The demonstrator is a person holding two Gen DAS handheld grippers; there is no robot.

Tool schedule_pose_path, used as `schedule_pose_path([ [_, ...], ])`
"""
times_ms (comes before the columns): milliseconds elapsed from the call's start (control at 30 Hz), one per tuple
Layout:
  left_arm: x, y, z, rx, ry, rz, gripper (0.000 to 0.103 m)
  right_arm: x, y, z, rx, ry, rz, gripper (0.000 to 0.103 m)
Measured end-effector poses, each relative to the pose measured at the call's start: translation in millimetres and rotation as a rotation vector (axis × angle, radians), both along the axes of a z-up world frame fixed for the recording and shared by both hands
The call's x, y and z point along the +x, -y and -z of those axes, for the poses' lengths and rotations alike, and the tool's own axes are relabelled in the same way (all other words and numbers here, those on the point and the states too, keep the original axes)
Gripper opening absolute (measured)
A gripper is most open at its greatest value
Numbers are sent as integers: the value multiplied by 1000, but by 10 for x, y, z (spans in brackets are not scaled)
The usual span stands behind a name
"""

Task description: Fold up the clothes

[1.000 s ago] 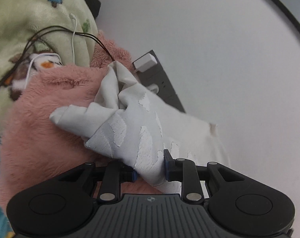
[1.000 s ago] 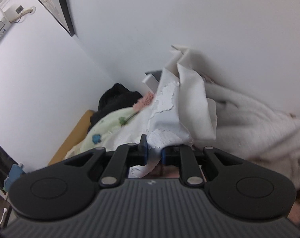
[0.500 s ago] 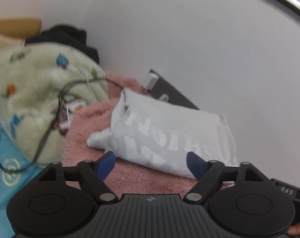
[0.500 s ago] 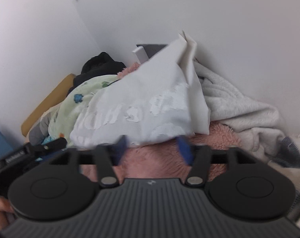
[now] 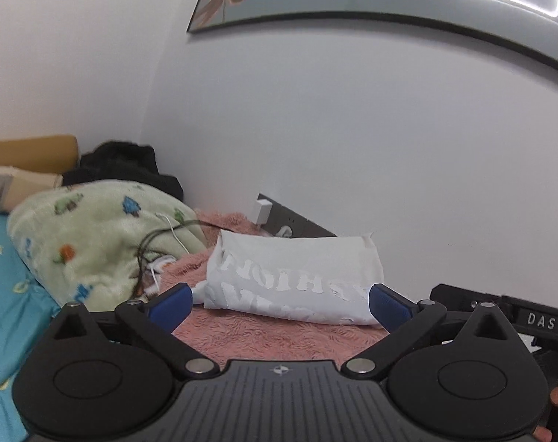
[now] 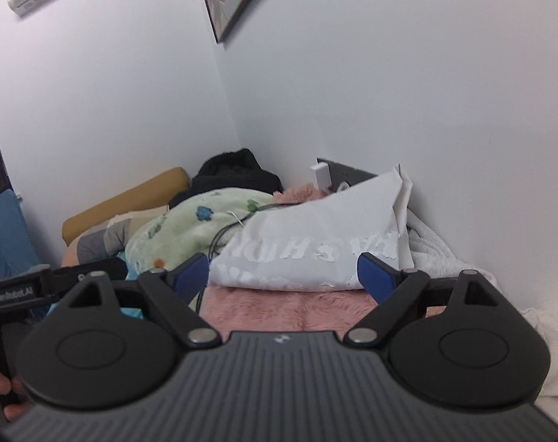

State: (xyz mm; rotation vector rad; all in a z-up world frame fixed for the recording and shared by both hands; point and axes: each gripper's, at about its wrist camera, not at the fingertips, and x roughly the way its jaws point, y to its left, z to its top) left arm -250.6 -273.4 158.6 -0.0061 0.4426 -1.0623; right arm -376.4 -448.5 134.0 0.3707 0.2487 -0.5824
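A second ago we had both sets of jaws pinched on the white printed garment (image 5: 293, 280), bunched and lifted. Half a second ago they had let go. Now our left gripper (image 5: 279, 302) and right gripper (image 6: 284, 270) both stand wide open, holding nothing, drawn back to the near side of the cloth.

The garment lies as a compact, roughly rectangular packet on the fluffy pink blanket (image 5: 279, 335), its far edge against the white wall (image 5: 352, 147), just near the dark socket panel (image 5: 301, 223). To its left sits the pale green patterned fleece (image 5: 94, 235) with thin cables (image 5: 161, 235) draped over it; to its right, in the right wrist view, a white plush throw (image 6: 437, 254).

We judge this piece is folded and set down; its right end stands up a little loose.
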Motion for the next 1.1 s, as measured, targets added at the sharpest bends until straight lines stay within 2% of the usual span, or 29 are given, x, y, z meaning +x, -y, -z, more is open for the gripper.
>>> schedule_pose_path([
  [267, -443, -425, -129, -35, 99, -57, 103, -208, -284, -71, -87, -5, -8, 89],
  [467, -598, -621, -85, -51, 124, -89, 103, -319, -445, -14, -144, -13, -7, 89],
  [767, -709, -718, -106, -45, 156, -137, 103, -318, -546, 31, -172, -16, 2, 89],
  [1100, -764, -726, -98, -35, 165, -136, 103, -301, -611, 86, -188, -43, 5, 89],
])
